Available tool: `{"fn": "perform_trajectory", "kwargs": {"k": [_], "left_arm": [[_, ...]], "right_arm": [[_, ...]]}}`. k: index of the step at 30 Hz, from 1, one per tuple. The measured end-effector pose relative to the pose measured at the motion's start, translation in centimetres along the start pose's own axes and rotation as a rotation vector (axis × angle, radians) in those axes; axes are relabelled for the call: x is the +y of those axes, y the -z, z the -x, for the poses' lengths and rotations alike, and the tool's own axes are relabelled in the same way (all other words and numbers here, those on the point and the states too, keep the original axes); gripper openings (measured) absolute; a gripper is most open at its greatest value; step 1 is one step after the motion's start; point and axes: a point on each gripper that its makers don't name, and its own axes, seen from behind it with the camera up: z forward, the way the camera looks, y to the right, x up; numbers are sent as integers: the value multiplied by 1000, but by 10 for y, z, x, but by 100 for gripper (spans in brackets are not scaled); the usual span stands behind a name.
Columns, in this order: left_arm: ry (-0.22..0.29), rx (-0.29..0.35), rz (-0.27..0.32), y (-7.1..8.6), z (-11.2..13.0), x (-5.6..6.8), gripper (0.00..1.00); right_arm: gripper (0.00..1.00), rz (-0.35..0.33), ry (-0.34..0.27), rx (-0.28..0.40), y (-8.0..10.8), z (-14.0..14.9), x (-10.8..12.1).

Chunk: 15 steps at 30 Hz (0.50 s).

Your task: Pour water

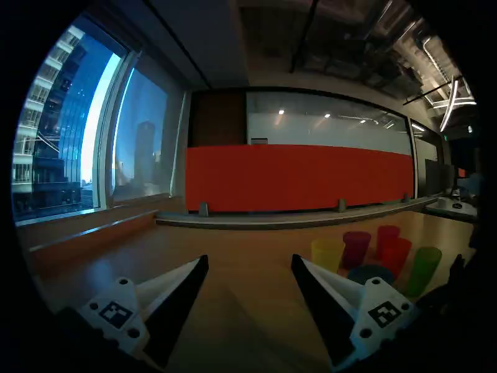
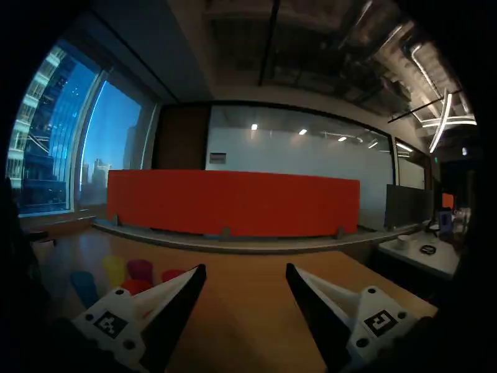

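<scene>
Evidently light, thin-walled plastic, the cups (image 1: 396, 255) would likely tip or buckle under a hard squeeze, so a gentle mid-wall hold looks wisest. They cluster on the wooden table (image 1: 248, 304), on the near side of the orange divider (image 1: 298, 177). Whether any holds water cannot be told. The left gripper (image 1: 248, 260) and the right gripper (image 2: 244, 268) stand spread and empty, farther from the divider than the cups.

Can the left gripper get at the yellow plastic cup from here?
Probably yes: the left gripper is open, and the yellow plastic cup stands at the cup group's left edge, with bare wooden table between.
</scene>
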Motion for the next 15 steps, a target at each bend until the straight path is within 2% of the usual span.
{"fn": "perform_trajectory", "kwargs": {"k": [6,15], "left_arm": [[0,0,0,0,0,1,100],[0,0,0,0,0,1,100]], "right_arm": [[99,-3,0,20,-4,7,1],[99,-27,-52,49,-16,18,-1]]}}
